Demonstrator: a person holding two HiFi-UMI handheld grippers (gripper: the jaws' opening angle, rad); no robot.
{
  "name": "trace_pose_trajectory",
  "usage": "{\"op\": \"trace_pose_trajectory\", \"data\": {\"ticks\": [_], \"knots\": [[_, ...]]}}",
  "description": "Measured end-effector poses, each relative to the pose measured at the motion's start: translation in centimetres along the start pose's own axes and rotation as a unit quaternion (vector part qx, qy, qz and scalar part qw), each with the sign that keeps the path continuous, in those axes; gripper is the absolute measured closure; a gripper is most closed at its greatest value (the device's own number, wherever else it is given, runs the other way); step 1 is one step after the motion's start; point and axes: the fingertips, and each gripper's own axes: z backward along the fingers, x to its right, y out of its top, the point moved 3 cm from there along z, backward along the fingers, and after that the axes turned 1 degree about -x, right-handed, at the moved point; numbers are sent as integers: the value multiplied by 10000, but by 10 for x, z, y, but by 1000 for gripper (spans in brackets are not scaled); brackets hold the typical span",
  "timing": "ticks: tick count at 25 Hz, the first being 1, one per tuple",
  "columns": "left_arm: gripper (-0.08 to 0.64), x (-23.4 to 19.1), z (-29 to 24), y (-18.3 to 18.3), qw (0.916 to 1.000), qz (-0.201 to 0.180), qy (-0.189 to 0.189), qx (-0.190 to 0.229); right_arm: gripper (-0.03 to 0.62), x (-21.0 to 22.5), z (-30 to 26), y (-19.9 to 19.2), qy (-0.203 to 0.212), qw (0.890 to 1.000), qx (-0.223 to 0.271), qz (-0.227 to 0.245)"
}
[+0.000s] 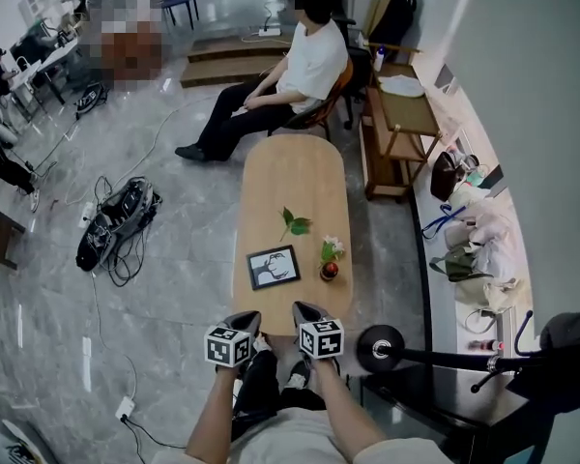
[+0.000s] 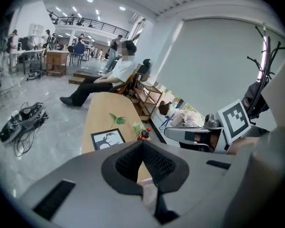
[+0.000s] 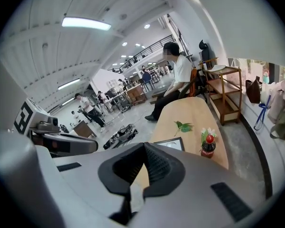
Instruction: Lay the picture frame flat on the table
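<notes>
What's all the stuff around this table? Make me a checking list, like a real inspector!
Surface: wooden table, oblong, mostly bare.
Job's things: frame on the table's near half; flat or propped, cannot tell.
Clutter: leaf sprig; red-capped bottle with flowers beside it, right of the frame.
Grippers: left gripper and right gripper both shut and empty, held short of the frame.
Cables: tangle on the floor left of the table.
Surroundings: seated person at the table's far end; wooden shelf and bags along the right wall.
</notes>
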Motion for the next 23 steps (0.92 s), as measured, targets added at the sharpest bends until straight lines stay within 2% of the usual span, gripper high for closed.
{"op": "trace_pose_trajectory", "data": {"ticks": [10,16,19,23], "knots": [[540,-4,21,-5,9999,-27,112,75,561,-28,5,-11,137,9992,-291,219],[540,-20,27,-19,9998,124,129,0,561,-41,-5,-14,187,9973,-452,546],[540,-25,28,-22,9995,297,57,-62,561,-43,-8,-14,171,9975,-452,523],[540,-31,31,-18,9997,234,6,-59,561,-47,-15,-11,146,9980,-374,486]]}}
